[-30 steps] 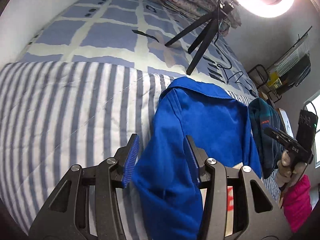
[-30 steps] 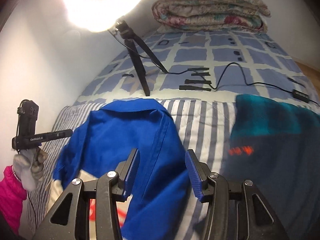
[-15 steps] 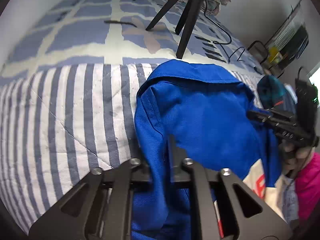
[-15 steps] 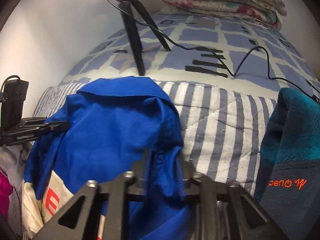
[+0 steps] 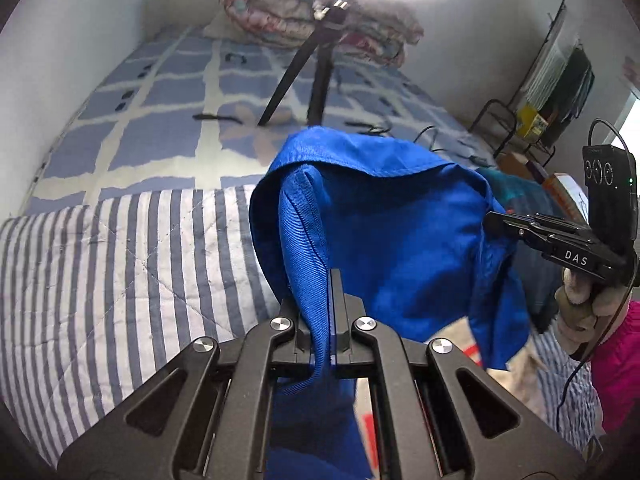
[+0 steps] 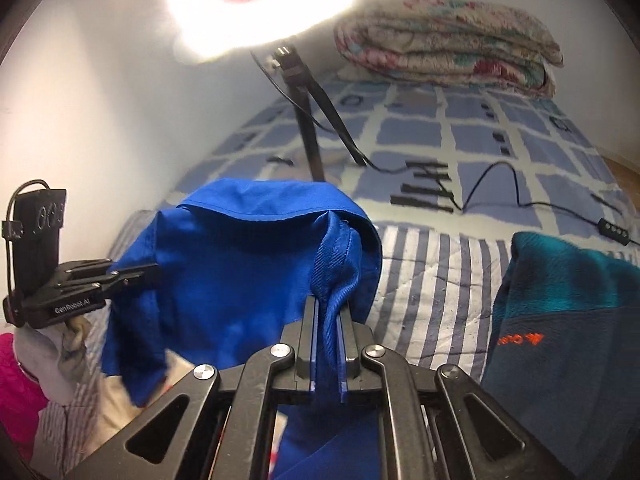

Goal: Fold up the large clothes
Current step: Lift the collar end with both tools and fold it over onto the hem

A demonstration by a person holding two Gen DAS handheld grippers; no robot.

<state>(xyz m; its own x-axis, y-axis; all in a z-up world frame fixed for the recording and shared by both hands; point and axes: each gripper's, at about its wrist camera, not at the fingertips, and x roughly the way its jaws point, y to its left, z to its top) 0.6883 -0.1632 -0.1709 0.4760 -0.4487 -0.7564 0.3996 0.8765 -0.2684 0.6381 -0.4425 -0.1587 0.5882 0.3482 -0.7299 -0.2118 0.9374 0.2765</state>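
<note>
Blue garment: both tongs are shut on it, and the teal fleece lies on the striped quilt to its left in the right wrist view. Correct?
Not quite. The left tongs and right tongs are both shut on the blue garment, but the right wrist view shows the teal fleece on the striped quilt to the garment's right, not its left.

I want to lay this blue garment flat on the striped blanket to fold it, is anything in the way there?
Partly. Both claws, left and right, grip the blue garment. The striped blanket is bare on its left side, but a teal fleece lies on its right side, beside the garment.
</note>
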